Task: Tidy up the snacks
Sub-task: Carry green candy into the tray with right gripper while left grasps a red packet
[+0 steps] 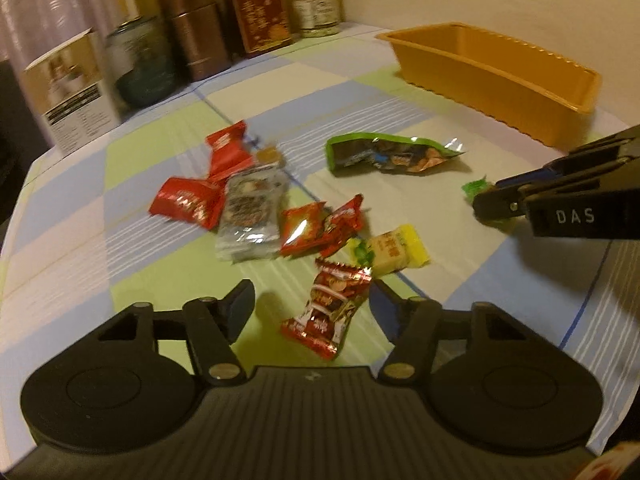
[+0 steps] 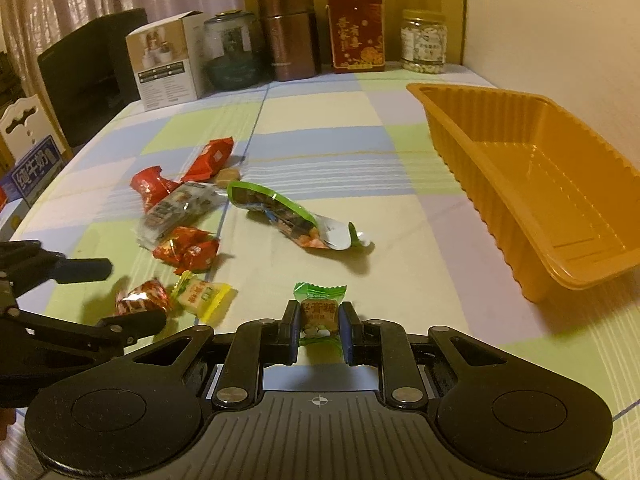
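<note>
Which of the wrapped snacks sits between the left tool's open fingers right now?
The shiny red foil candy with twisted ends, lying between the left tool fingers, untouched. The yellow candy lies just beyond them.

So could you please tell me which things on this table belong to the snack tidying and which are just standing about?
Job:
- orange tray, nothing in it
- green-wrapped candy in the right gripper jaws
- red foil candy between the left gripper jaws
- yellow candy
- green snack bag
- red packets

Standing about:
- copper canister
- red tin
- white box
- nut jar
</note>
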